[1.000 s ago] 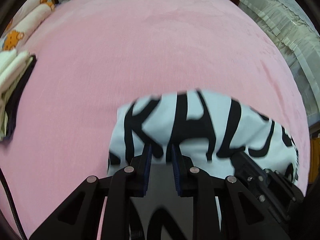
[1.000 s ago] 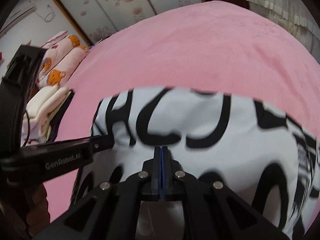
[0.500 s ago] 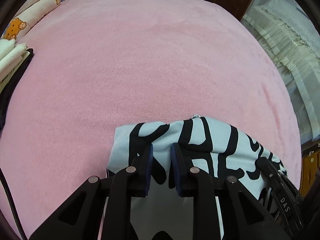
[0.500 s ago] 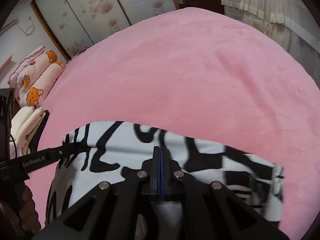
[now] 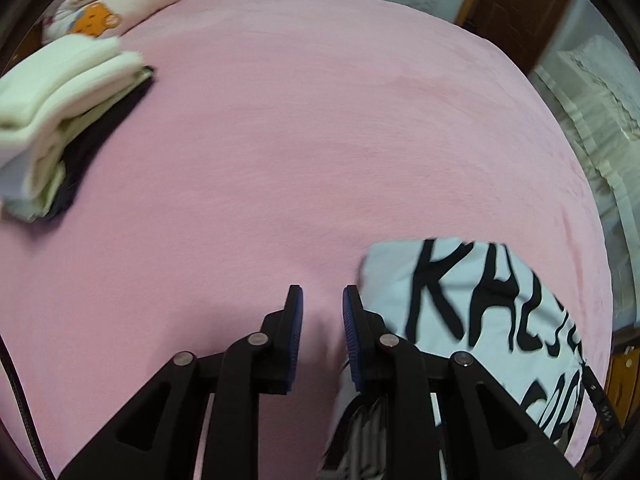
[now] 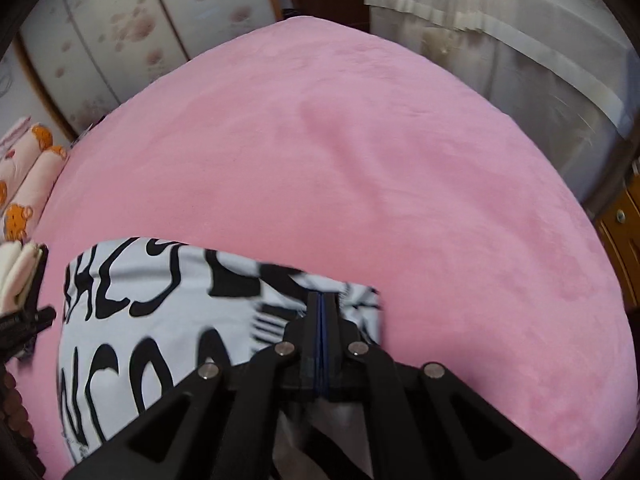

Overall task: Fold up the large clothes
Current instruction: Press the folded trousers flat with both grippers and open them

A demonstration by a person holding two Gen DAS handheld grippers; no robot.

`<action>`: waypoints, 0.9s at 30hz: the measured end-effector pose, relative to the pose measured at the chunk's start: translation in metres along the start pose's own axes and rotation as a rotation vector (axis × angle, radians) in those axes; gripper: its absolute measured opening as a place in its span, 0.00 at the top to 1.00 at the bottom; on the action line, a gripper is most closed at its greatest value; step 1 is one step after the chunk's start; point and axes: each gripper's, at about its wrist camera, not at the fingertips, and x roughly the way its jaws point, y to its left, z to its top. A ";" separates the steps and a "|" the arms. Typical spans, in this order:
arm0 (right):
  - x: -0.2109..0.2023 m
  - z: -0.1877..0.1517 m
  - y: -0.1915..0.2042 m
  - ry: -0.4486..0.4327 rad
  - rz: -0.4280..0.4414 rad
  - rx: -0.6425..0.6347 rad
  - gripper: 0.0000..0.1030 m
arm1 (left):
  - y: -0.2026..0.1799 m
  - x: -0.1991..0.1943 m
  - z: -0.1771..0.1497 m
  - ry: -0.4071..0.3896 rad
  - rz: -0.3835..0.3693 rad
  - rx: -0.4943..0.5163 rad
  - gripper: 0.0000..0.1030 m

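Observation:
A white garment with bold black lettering [image 5: 480,304] lies folded on the pink bedspread [image 5: 300,140]. In the left wrist view my left gripper [image 5: 322,300] is open and empty over bare bedspread, just left of the garment's near left corner. In the right wrist view the garment [image 6: 160,312] lies to the lower left. My right gripper [image 6: 322,300] is shut at the garment's right edge; the cloth at its tips is blurred, so a grip on it is not certain.
A stack of folded cream and dark clothes [image 5: 60,120] sits at the left of the bed, with bear-print pillows [image 5: 104,12] behind it. A wardrobe with flower panels [image 6: 140,28] and pale curtains [image 6: 500,40] stand beyond the bed.
My left gripper has let go of the garment and swung left, off the cloth. The garment has come down flat on the bed. My right gripper stays shut at its right edge.

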 end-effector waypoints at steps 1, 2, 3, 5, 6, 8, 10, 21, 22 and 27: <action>-0.009 -0.003 -0.004 0.000 0.013 0.008 1.00 | 0.008 -0.008 -0.008 -0.004 -0.001 -0.024 0.82; -0.015 -0.007 -0.005 0.001 0.003 0.007 1.00 | 0.013 -0.014 -0.016 -0.005 -0.002 -0.041 0.81; -0.024 -0.013 -0.006 0.008 -0.003 0.002 1.00 | 0.017 -0.020 -0.026 -0.005 -0.002 -0.057 0.81; -0.035 -0.024 -0.006 0.034 0.018 -0.007 1.00 | 0.026 -0.033 -0.047 0.010 0.010 -0.078 0.76; -0.043 -0.032 -0.006 0.054 0.027 -0.011 1.00 | 0.029 -0.040 -0.058 0.020 0.025 -0.082 0.76; -0.056 -0.050 -0.007 0.082 0.037 -0.012 1.00 | 0.034 -0.054 -0.081 0.038 0.052 -0.085 0.74; -0.074 -0.070 -0.009 0.109 0.048 0.005 1.00 | 0.036 -0.069 -0.106 0.058 0.060 -0.075 0.72; -0.161 -0.168 0.009 0.272 0.045 -0.048 0.95 | 0.013 -0.170 -0.220 0.179 0.074 0.095 0.56; -0.168 -0.174 0.013 0.288 0.047 -0.056 0.94 | 0.006 -0.179 -0.224 0.180 0.075 0.119 0.56; -0.208 -0.185 0.028 0.304 0.070 -0.081 0.66 | -0.015 -0.227 -0.242 0.124 0.072 0.200 0.42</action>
